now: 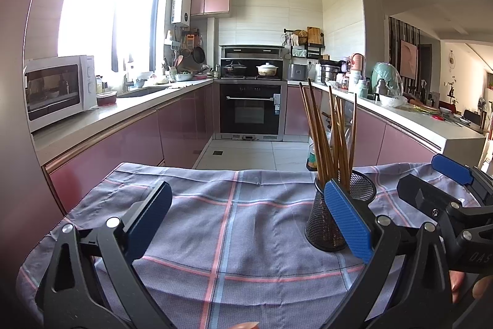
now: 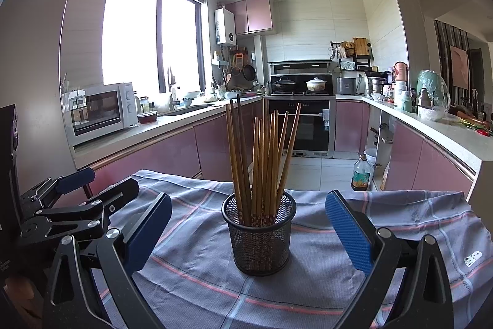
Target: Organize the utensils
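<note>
A black mesh cup [image 2: 260, 232] stands upright on the checked cloth [image 2: 197, 276], holding several brown chopsticks [image 2: 262, 162] that fan upward. My right gripper [image 2: 248, 230] is open, its blue pads on either side of the cup with clear gaps. In the left wrist view the same cup [image 1: 332, 221] stands right of centre, partly behind my right-hand pad. My left gripper [image 1: 249, 218] is open over bare cloth [image 1: 234, 230], empty. The right gripper [image 1: 431, 184] shows at the right edge there, and the left gripper [image 2: 98, 190] at the left edge of the right wrist view.
The cloth-covered table [image 2: 400, 205] ends just beyond the cup, with tiled floor past it. A bottle [image 2: 361, 173] stands on the floor by the right counter. Pink cabinets, a microwave [image 2: 101, 110] and an oven [image 2: 300, 128] ring the kitchen behind.
</note>
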